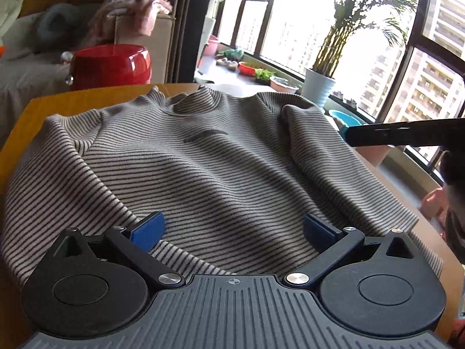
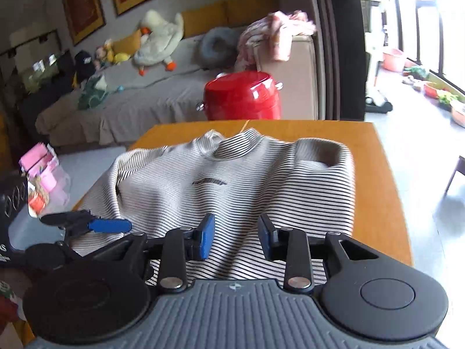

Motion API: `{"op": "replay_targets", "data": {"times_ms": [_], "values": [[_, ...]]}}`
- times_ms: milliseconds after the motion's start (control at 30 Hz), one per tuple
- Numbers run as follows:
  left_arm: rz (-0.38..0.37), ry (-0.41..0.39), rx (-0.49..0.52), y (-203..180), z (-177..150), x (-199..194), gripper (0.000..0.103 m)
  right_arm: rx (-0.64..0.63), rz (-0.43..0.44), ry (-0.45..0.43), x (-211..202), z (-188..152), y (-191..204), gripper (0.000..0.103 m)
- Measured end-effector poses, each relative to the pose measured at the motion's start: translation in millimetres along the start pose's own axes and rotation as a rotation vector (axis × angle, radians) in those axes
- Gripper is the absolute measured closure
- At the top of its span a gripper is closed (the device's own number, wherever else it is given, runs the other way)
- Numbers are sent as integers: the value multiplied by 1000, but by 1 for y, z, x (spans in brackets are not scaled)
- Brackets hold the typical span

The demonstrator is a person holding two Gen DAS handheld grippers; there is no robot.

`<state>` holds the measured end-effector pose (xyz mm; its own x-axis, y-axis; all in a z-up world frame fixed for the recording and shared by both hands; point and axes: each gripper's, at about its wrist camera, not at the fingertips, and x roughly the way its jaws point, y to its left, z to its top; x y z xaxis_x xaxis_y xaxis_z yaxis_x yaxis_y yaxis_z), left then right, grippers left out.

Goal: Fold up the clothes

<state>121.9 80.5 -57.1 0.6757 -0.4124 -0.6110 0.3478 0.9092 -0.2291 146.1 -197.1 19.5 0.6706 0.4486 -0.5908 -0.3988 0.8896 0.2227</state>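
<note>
A grey striped sweater (image 1: 209, 163) lies front up on the orange table (image 1: 37, 104), collar away from me, with both sleeves folded in over its sides. My left gripper (image 1: 232, 229) is open, jaws wide apart, just above the sweater's near hem. In the right wrist view the same sweater (image 2: 232, 180) lies on the table (image 2: 377, 180). My right gripper (image 2: 236, 237) is open with a narrower gap, above the hem. The left gripper's blue fingertip (image 2: 110, 225) shows at the left. The right gripper's dark finger (image 1: 401, 135) shows at the right edge of the left wrist view.
A red pot (image 2: 241, 96) stands behind the table's far edge, with a sofa (image 2: 145, 87) carrying plush toys and a pink garment beyond. A potted plant (image 1: 319, 87) and bowls sit by the window. Pink containers (image 2: 46, 174) stand left of the table.
</note>
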Motion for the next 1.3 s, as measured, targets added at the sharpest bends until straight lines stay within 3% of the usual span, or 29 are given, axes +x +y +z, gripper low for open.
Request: {"op": "replay_targets", "data": {"times_ms": [200,333,500,567,600,633,733,800,933,967,1100,1300], "values": [[-70,-40,-95,17,0,-2,0,289,-54,0,-69,-56,-35,66],[-75,-45,-103,18,0,-1,0,477,-17,22,-75,-88,-42,66],[-83,-52,-114,19,0,-2,0,482,-65,40,-44,-98,-33,63],[-90,-57,-124,21,-1,-2,0,431,-89,16,-40,-94,-27,70],[-94,-59,-129,21,-2,-3,0,410,-85,5,-38,-90,-25,86],[-98,-61,-134,22,-2,-3,0,396,-74,-5,-38,-86,-23,94],[-109,-66,-147,24,-2,-3,0,340,-61,-61,-48,-64,-20,97],[-115,-69,-155,26,-3,-4,0,328,-82,-156,-70,-32,-32,97],[-125,-75,-169,29,-3,-3,0,247,-219,-414,-124,50,-54,98],[-127,-76,-172,29,-3,-3,0,228,-229,-440,-130,66,-54,100],[-136,-80,-182,32,-3,-3,0,107,-204,-439,-115,113,-27,100],[-147,-85,-195,35,-4,-3,0,-13,-38,-331,-31,141,39,100]]}}
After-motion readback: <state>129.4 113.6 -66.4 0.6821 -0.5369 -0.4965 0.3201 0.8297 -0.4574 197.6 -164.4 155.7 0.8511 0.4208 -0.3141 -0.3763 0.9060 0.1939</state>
